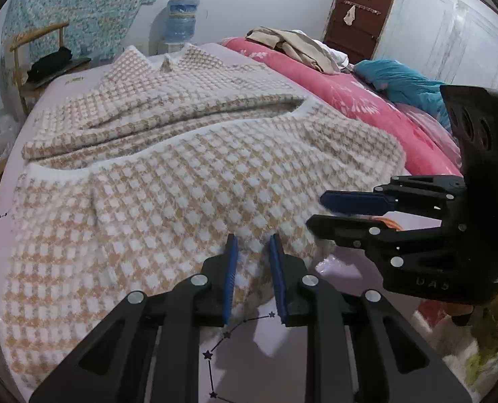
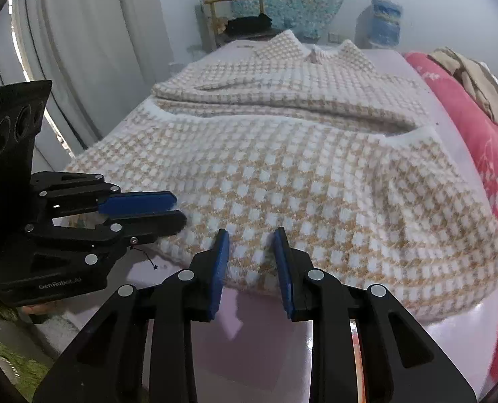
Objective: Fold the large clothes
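Observation:
A large beige-and-white checked knit garment [image 1: 188, 174] lies spread on a lilac bed sheet [image 1: 265, 352], collar at the far end and one sleeve folded across its middle. My left gripper [image 1: 254, 245] is at the near hem, its blue pads pinching a raised fold of the knit. In the right wrist view it [image 2: 178, 208] bites the hem's left corner from the side. My right gripper [image 2: 250, 238] is shut on the hem of the garment [image 2: 299, 168] further right. From the left wrist it [image 1: 316, 211] shows side-on with knit between its pads.
A pink flowered quilt [image 1: 349, 90] runs along the right of the bed, with beige clothes [image 1: 299, 47] and a teal bundle [image 1: 400, 80] on it. A wooden chair [image 1: 40, 60], a water bottle [image 1: 181, 20] and a brown door [image 1: 359, 10] stand beyond. A white curtain [image 2: 81, 50] hangs left.

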Demonstrator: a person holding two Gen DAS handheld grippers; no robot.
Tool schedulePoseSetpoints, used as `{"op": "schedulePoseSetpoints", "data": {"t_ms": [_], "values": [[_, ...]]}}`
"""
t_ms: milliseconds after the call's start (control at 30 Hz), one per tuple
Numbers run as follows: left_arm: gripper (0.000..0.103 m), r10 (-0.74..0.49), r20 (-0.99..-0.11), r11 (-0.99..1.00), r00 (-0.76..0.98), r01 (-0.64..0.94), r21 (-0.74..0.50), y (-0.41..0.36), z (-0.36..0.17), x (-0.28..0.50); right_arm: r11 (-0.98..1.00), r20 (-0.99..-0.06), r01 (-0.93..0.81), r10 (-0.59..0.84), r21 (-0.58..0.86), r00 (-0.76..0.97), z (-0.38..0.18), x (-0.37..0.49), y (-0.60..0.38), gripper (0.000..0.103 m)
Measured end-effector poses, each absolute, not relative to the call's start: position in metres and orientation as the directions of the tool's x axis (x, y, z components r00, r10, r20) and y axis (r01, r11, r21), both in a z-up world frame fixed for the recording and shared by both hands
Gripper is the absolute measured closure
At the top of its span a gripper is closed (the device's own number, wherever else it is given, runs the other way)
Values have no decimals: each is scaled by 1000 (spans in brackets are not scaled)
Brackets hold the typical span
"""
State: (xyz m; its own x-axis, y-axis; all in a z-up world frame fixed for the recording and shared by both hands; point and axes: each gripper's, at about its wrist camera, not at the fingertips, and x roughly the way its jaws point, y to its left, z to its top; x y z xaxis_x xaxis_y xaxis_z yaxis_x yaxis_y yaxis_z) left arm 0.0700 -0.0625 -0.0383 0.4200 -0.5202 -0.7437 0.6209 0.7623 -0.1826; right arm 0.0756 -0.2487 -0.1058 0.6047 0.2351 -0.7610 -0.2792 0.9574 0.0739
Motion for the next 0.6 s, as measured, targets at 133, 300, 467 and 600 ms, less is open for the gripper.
{"op": "schedulePoseSetpoints", "data": {"t_ms": [133, 300, 467, 600], "values": [[82, -501, -733, 782, 460, 603, -157, -49, -30, 66, 965, -745, -262, 192, 24, 639, -99, 64, -255, 78], [81, -516, -746, 807, 422, 530, -258, -31, -42, 78, 966, -752, -238, 232, 103, 617, -108, 68, -270, 77], [81, -453, -760, 857, 466, 462, -227, -3, -43, 74, 988, -764, -120, 150, 96, 628, -111, 63, -303, 77], [81, -479, -752, 856, 452, 431, -286, 10, -46, 77, 983, -770, -104, 185, 154, 610, -120, 67, -313, 77]]}}
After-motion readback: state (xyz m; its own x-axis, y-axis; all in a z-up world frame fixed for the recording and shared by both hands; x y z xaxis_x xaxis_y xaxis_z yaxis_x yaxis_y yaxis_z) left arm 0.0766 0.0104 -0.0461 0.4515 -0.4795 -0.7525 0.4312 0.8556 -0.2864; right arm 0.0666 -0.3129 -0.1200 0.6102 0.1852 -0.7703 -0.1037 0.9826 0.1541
